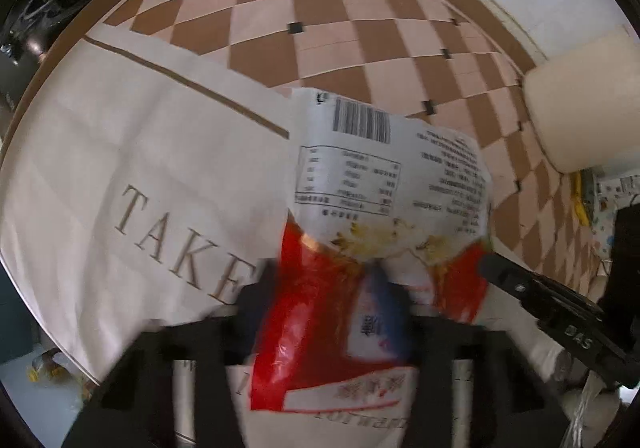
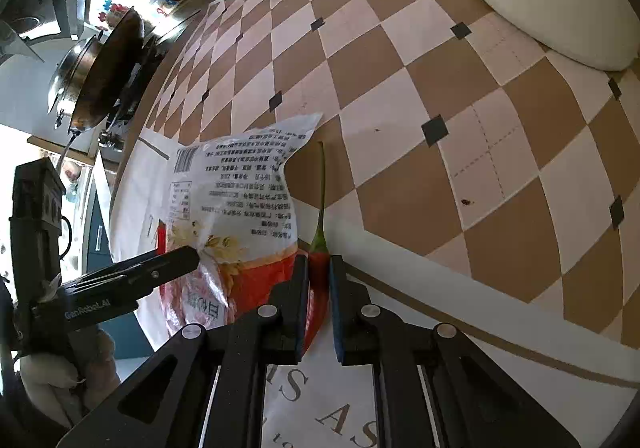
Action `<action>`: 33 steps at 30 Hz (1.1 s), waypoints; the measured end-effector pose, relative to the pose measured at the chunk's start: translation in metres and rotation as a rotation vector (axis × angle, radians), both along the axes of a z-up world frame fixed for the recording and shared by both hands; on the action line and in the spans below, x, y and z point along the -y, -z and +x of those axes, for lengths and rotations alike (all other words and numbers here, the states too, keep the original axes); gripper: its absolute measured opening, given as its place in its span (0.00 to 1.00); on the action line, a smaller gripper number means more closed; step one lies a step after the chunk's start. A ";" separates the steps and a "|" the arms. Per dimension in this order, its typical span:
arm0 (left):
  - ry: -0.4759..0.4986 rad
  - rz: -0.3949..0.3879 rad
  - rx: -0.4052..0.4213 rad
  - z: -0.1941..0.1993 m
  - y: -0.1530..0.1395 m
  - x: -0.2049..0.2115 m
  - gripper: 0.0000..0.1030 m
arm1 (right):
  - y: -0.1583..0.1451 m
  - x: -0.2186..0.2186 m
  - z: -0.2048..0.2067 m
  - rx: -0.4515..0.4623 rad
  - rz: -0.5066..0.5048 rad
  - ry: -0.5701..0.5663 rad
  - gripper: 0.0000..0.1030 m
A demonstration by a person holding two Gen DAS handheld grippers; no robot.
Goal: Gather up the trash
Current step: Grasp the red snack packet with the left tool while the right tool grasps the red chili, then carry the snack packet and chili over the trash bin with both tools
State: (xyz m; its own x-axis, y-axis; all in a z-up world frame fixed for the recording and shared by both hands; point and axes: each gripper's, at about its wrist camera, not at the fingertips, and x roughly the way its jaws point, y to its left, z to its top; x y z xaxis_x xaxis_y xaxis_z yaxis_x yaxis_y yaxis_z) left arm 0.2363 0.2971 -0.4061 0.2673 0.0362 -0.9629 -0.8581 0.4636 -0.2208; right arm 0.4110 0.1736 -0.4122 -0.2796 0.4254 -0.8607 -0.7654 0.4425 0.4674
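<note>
The left claw is clenched on a red and white snack wrapper, holding it over the white paper bag on the checkered surface. The right claw grips a red chili pepper just beside the wrapper, its green stem pointing away over the surface.

Red chilli, brown-and-cream checkered floor

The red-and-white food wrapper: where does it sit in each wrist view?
Left wrist: wrapper at centre, rising from the left gripper.
Right wrist: wrapper left of centre, beside the chili in the right gripper.
Shared landmark: checkered floor.
</note>
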 end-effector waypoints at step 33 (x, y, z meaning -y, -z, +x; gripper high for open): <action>-0.555 0.357 -0.073 -0.394 -0.120 0.096 0.05 | -0.066 -0.013 -0.261 0.011 0.082 -0.306 0.10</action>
